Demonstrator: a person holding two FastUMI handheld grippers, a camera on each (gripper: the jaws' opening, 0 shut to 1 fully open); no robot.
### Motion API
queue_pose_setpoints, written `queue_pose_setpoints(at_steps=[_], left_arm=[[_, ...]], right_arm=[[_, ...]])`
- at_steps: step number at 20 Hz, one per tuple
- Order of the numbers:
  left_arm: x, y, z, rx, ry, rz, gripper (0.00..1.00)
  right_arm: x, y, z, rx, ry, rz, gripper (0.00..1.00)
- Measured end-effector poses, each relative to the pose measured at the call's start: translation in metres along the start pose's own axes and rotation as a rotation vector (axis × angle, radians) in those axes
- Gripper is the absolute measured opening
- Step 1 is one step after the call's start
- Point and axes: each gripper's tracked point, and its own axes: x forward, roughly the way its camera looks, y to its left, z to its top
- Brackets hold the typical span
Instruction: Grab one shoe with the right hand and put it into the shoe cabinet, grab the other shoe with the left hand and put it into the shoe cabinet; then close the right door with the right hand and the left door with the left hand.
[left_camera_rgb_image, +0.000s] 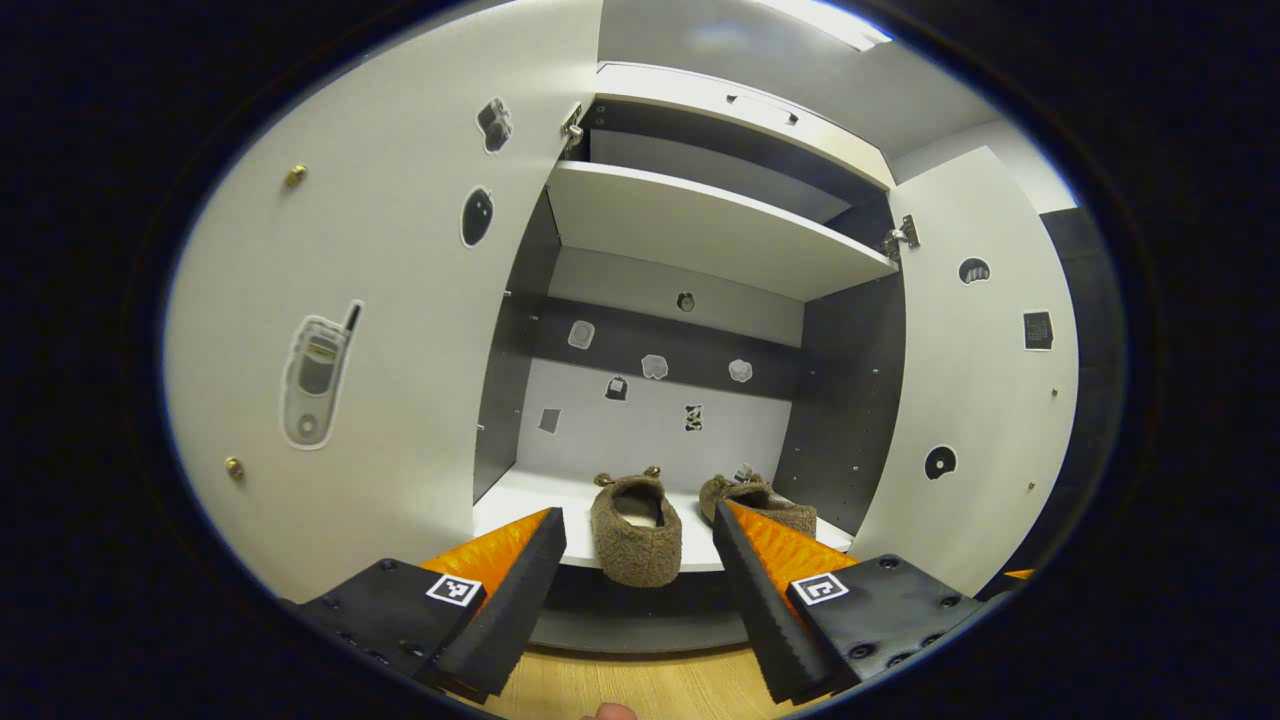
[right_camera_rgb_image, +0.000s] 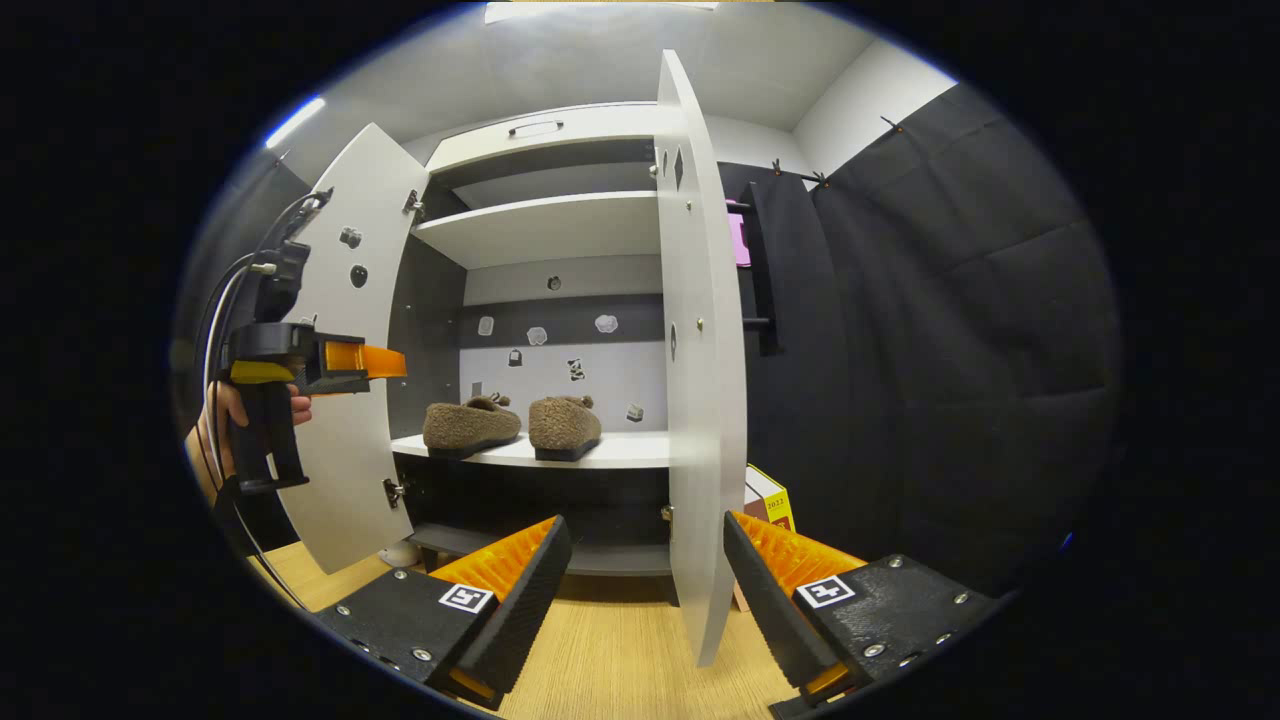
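Two brown fuzzy slippers sit side by side on the cabinet's lower shelf (left_camera_rgb_image: 520, 510). The left slipper (left_camera_rgb_image: 636, 527) hangs a little over the shelf's front edge, and the right slipper (left_camera_rgb_image: 762, 500) lies partly behind my finger. My left gripper (left_camera_rgb_image: 638, 560) is open in front of the shelf, holding nothing. In the right gripper view both slippers (right_camera_rgb_image: 470, 424) (right_camera_rgb_image: 565, 424) rest on the shelf. My right gripper (right_camera_rgb_image: 645, 570) is open and empty, just before the edge of the right door (right_camera_rgb_image: 700, 350). The left door (left_camera_rgb_image: 380, 300) stands wide open. The left gripper (right_camera_rgb_image: 330, 365) is seen held by a hand.
An upper shelf (left_camera_rgb_image: 700, 225) spans the cabinet above. The wooden floor (right_camera_rgb_image: 620, 650) runs below both grippers. A cardboard box (right_camera_rgb_image: 768, 497) stands behind the right door, beside the black cloth wall (right_camera_rgb_image: 950, 350). Stickers dot the doors and back panel.
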Motion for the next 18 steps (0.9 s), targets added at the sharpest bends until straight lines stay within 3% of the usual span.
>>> queue_pose_setpoints(at_steps=[5,7,10,13,17,18], left_arm=[[-0.062,0.013,-0.023,0.043,-0.006,0.089,0.96],[-0.080,0.018,-0.032,0.048,-0.008,0.121,0.96],[-0.101,0.021,-0.046,0.055,-0.014,0.151,0.96],[-0.115,0.024,-0.055,0.077,-0.025,0.180,0.96],[-0.126,0.015,-0.067,0.078,-0.018,0.166,0.94],[-0.127,0.013,-0.069,0.076,-0.015,0.162,0.97]], right_arm=[[0.001,0.013,0.004,0.025,0.002,0.050,0.94],[0.000,0.009,0.010,0.013,-0.002,0.050,0.98],[-0.002,0.000,0.019,-0.008,-0.011,0.041,0.94],[-0.005,-0.021,0.027,-0.014,-0.009,0.006,0.94],[-0.010,-0.070,0.048,-0.051,-0.032,-0.071,0.94],[-0.009,-0.086,0.056,-0.057,-0.039,-0.095,0.94]])
